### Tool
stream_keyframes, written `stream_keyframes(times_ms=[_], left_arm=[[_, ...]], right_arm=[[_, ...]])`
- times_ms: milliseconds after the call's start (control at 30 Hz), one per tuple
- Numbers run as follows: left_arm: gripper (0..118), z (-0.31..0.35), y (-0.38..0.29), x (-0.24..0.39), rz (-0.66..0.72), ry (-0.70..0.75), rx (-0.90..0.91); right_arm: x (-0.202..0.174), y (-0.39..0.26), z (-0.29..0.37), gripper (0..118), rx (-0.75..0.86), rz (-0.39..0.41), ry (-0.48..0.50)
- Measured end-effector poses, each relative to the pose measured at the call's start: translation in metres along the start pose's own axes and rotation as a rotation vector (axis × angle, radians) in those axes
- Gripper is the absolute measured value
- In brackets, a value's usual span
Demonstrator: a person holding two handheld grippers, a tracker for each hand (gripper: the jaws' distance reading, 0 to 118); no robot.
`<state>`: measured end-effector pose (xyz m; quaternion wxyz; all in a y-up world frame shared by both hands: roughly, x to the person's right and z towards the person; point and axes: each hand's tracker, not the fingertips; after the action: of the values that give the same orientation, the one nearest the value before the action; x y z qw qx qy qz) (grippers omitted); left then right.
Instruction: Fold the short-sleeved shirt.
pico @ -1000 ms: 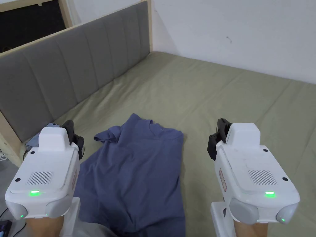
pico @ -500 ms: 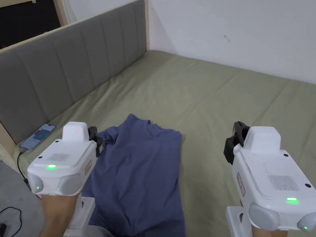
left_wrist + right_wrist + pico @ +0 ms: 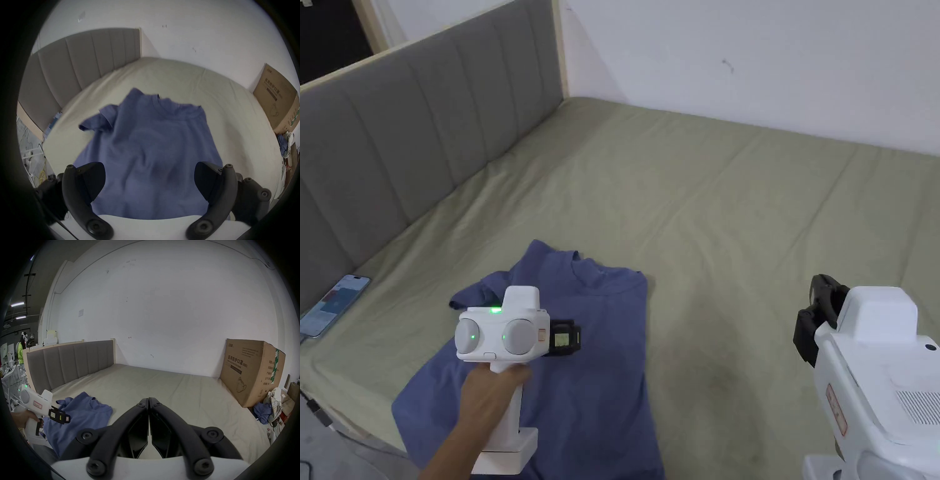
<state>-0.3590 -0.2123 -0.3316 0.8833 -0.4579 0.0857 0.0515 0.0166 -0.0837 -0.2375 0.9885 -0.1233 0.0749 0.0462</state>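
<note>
A blue short-sleeved shirt [image 3: 600, 387] lies flat on the olive bed sheet [image 3: 706, 206], collar toward the far wall. Its left sleeve [image 3: 478, 294] sticks out crumpled, and its right side runs in a straight edge. My left gripper [image 3: 565, 337] hovers over the shirt's middle, pointing right. In the left gripper view it [image 3: 149, 167] stands wide open, with the shirt [image 3: 146, 138] below and nothing between the jaws. My right gripper [image 3: 815, 315] is held off to the right over bare sheet. In the right gripper view it [image 3: 148, 398] is shut and empty.
A grey padded headboard [image 3: 425, 125] runs along the left and a white wall along the back. A phone [image 3: 331, 306] lies at the bed's left edge. A large cardboard box [image 3: 253, 369] and a heap of clothes [image 3: 267, 407] stand at the right.
My left gripper has moved from the shirt's left side to above its middle and turned to point right. The right gripper has drifted right and lower in the view.
</note>
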Motion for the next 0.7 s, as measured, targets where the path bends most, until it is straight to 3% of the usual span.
stream_keyframes(times_ms=[133,233,300,367,400,433,500,600,700], left_arm=[[112,-0.037,-0.004,0.009,0.005,0.015,-0.086],[93,-0.056,-0.011,0.013,0.003,0.042,-0.152],[87,-0.059,-0.017,0.016,-0.006,0.024,-0.156],[67,-0.051,-0.018,0.019,-0.018,0.035,-0.136],[43,-0.048,-0.018,0.02,-0.025,0.019,-0.132],[27,-0.045,-0.017,0.022,-0.039,0.0,-0.12],[11,-0.044,-0.017,0.024,-0.104,0.04,-0.103],[7,-0.039,-0.018,0.012,-0.074,0.007,-0.101],[5,-0.019,-0.016,-0.005,0.094,-0.087,-0.046]], right_arm=[[0.013,-0.007,-0.002,0,-0.027,0.002,-0.032],[0.024,-0.012,-0.002,0,-0.043,0.002,-0.058],[0.032,-0.016,-0.002,0,-0.057,-0.001,-0.073],[0.038,-0.018,-0.003,0,-0.064,-0.004,-0.086],[0.04,-0.019,-0.003,0,-0.067,-0.006,-0.091],[0.042,-0.019,-0.002,0,-0.068,-0.008,-0.093],[0.045,-0.019,-0.001,0,-0.07,-0.016,-0.097],[0.049,-0.018,0.003,0,-0.067,-0.022,-0.097],[0.052,-0.017,0.009,0,-0.055,-0.024,-0.097]])
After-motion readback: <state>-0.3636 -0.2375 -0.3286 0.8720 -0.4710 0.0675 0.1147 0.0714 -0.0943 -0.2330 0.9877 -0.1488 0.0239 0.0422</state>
